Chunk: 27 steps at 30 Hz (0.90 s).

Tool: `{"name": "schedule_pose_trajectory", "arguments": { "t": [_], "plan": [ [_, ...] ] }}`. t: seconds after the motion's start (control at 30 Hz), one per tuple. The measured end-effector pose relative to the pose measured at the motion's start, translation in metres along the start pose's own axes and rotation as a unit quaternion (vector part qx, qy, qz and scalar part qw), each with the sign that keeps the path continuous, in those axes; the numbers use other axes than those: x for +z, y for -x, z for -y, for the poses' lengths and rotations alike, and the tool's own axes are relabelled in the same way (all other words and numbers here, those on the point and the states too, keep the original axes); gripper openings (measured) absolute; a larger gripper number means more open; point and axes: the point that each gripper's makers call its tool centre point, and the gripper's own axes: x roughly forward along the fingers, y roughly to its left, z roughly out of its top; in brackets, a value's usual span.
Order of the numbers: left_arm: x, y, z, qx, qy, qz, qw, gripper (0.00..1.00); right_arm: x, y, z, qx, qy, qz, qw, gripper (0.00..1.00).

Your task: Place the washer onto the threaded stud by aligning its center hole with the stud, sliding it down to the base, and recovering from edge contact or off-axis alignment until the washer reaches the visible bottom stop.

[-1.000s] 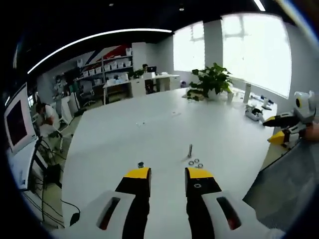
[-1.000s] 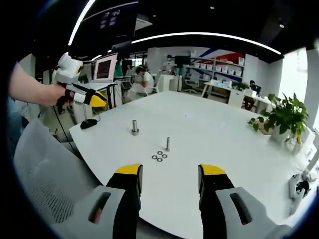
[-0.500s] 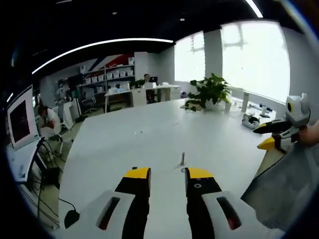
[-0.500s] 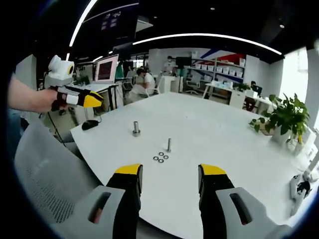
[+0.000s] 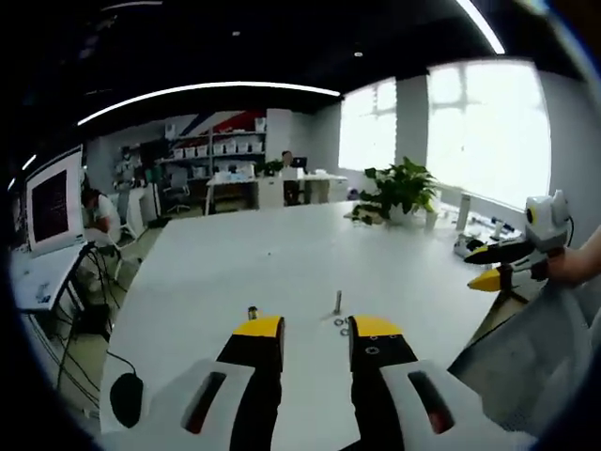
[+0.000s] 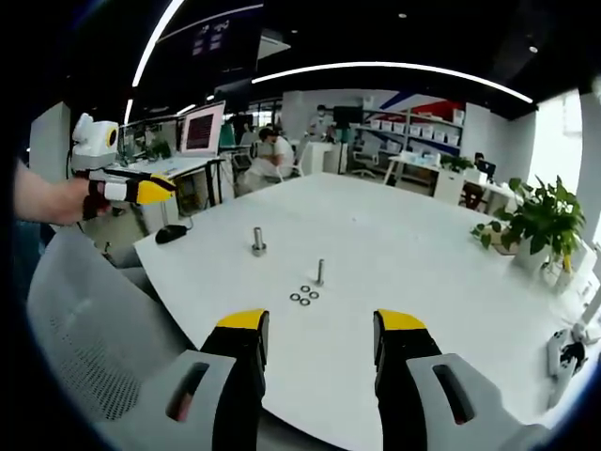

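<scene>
On the white table (image 6: 394,244) stand two upright studs: a thin threaded stud (image 6: 319,272) and a thicker stud (image 6: 256,241) on a nut base. Three washers (image 6: 301,295) lie flat in front of the thin stud. My right gripper (image 6: 316,340) hangs open and empty above the near table edge, well short of the washers. In the left gripper view the thin stud (image 5: 337,302) rises just past my open, empty left gripper (image 5: 316,331), with the washers (image 5: 341,324) partly hidden by the right jaw and the thicker stud (image 5: 252,312) to the left.
A grey mesh chair (image 6: 94,329) stands at the table's near side. A black mouse (image 6: 170,233) lies on the table corner. A potted plant (image 6: 535,221) stands at the far right. Desks, monitors and seated people fill the back. The left gripper (image 6: 117,183) is held at the left.
The left gripper's camera has pulled back and lowered, so the studs sit closer to its jaws. In the right gripper view the left gripper has drifted left; washers and studs lie as before.
</scene>
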Motion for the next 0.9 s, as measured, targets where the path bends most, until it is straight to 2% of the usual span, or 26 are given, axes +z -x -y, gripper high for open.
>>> {"name": "schedule_pose_trajectory", "arguments": {
  "t": [0.1, 0.3, 0.47, 0.6, 0.67, 0.73, 0.9],
  "plan": [
    [0.009, 0.008, 0.005, -0.001, -0.004, 0.017, 0.9999, 0.26, 0.001, -0.001, 0.002, -0.001, -0.004, 0.002, 1.0000, 0.47],
    [-0.001, 0.016, 0.007, -0.005, -0.042, 0.003, 0.9991, 0.25, 0.001, -0.001, -0.002, 0.002, 0.001, 0.001, 1.0000, 0.47],
    [0.000, 0.016, -0.004, 0.013, -0.008, 0.014, 0.9998, 0.25, -0.001, -0.001, -0.004, 0.006, 0.002, -0.003, 1.0000, 0.47],
    [0.003, 0.019, -0.013, 0.038, -0.013, 0.025, 0.9989, 0.25, 0.000, -0.002, -0.004, 0.006, 0.000, -0.003, 1.0000, 0.47],
    [0.002, 0.020, -0.011, 0.036, -0.016, 0.029, 0.9988, 0.25, -0.002, -0.002, -0.006, 0.011, 0.001, -0.007, 0.9999, 0.47],
    [-0.004, 0.018, -0.005, 0.027, -0.023, 0.013, 0.9993, 0.27, -0.003, -0.002, -0.008, 0.014, 0.004, -0.009, 0.9999, 0.47],
    [-0.002, 0.014, 0.008, 0.007, -0.059, 0.014, 0.9982, 0.27, -0.002, -0.002, -0.008, 0.017, 0.000, -0.008, 0.9998, 0.47]
  ]
}}
